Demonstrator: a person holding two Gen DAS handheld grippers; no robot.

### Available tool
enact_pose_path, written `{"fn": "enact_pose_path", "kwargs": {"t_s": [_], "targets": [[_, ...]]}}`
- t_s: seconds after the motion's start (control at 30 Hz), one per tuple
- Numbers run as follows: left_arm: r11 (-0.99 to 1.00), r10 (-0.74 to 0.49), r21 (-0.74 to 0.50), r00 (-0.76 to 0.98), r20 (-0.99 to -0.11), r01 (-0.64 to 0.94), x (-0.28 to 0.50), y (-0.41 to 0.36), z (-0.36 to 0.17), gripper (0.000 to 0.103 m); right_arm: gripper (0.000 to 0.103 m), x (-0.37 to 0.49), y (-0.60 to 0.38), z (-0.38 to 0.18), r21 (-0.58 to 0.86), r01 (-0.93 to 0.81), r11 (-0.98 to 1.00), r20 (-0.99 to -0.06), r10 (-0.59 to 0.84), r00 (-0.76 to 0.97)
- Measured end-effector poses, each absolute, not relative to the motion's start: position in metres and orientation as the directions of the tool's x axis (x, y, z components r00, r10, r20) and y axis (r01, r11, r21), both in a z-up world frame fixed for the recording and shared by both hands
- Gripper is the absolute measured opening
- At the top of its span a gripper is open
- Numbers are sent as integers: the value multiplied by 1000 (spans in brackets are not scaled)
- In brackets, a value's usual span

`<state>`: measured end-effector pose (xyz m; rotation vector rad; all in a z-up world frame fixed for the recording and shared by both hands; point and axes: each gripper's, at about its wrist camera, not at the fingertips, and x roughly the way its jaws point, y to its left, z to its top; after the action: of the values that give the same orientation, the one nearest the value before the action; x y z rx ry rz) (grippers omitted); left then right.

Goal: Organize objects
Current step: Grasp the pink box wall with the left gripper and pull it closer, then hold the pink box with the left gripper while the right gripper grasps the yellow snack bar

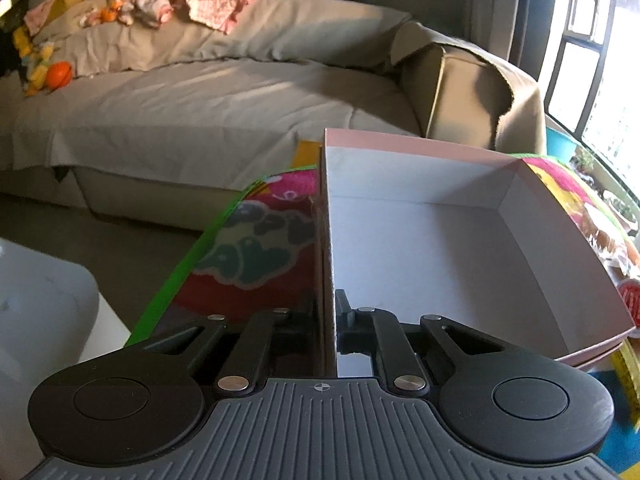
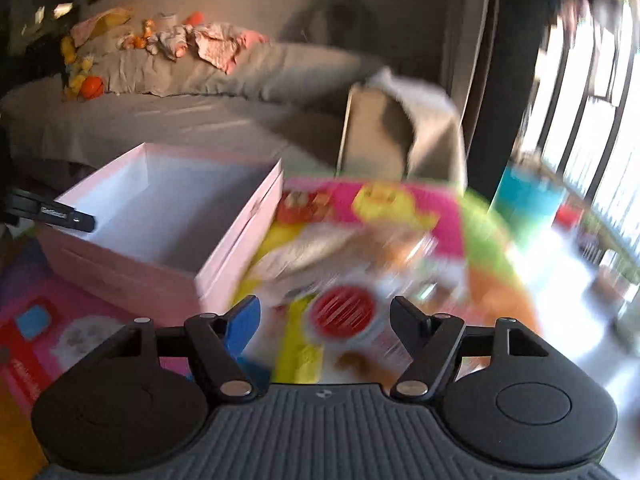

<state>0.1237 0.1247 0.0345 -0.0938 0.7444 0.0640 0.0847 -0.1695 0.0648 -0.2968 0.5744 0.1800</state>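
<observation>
The box (image 1: pixel 440 240), pink outside and white inside, stood open and empty on the bright play mat (image 1: pixel 256 236), which lay on the floor in front of the sofa (image 1: pixel 200 112). The left claw (image 1: pixel 331 320) was clenched on the box's near left wall, one finger inside and one outside. The right claw (image 2: pixel 325 320) hung with its jaws apart and nothing between them, over a blurred red-topped thing (image 2: pixel 344 312) on the mat just beside the box's right side. The step seemed to be steadying the box for loading. Best would be to keep the wall pinched without bending the card, and to centre the right claw squarely over the red-topped thing before gripping.
</observation>
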Motion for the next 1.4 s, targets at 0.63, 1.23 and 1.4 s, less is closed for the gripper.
{"fn": "enact_pose_path", "kwargs": {"t_s": [0.63,1.23,1.4], "targets": [[994,12,-73,743,-670,-81,123,126,38,12,64,100,-171,56,-190,-313,930,-660,115,743],[994,-9,-88,751,-660,-66,117,128,39,12,17,82,-188,66,-128,-304,944,-719,123,684],[993,-11,-95,754,-657,-68,116,128,38,13,31,57,-182,62,-92,-325,941,-739,154,656]]}}
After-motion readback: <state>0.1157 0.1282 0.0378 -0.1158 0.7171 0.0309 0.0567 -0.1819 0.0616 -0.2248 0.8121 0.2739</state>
